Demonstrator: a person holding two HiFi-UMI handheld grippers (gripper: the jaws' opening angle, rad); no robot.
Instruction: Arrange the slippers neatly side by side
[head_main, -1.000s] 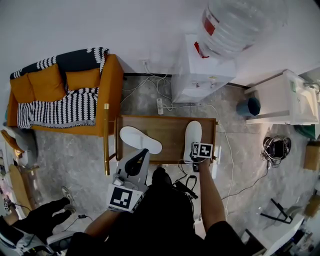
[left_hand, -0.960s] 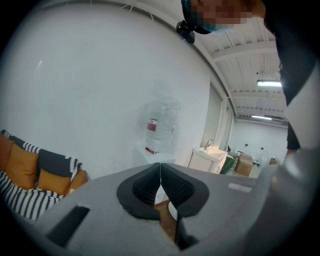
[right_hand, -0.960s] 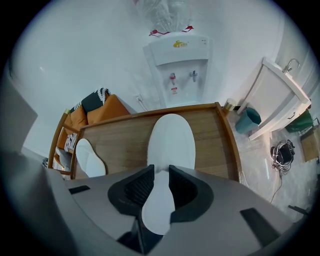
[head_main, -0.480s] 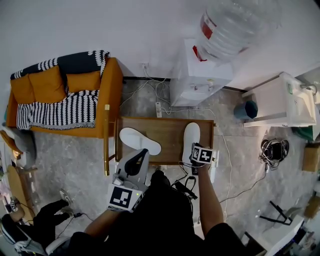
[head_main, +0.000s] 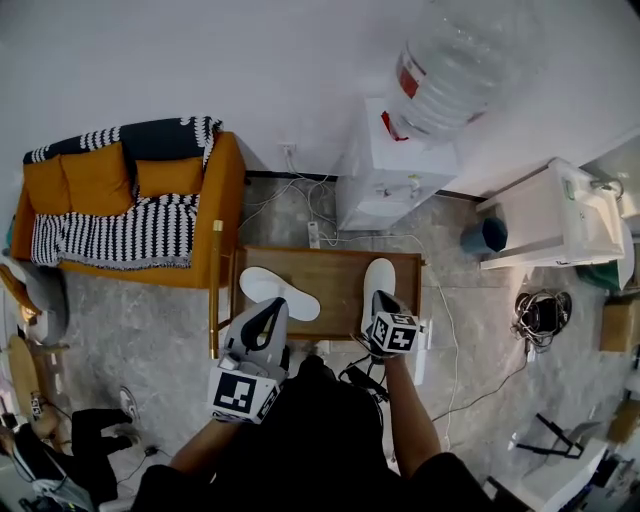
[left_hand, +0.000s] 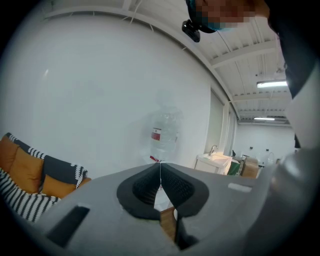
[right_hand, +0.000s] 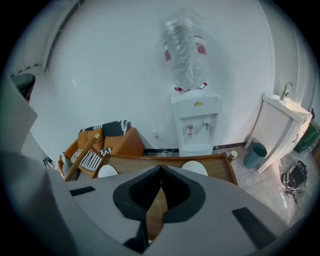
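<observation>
Shut tight and empty: left gripper (head_main: 272, 308), right gripper (head_main: 379, 300). On the table (head_main: 335, 262), left slipper (head_main: 285, 290) skewed 10-to-4, at 12 o'clock off the left gripper, which is nearer. Right slipper (head_main: 378, 275) straight 12-to-6.

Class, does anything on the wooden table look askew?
Yes: the left slipper lies slanted at the left end of the table, while the right slipper points straight; they sit apart, not side by side.
</observation>
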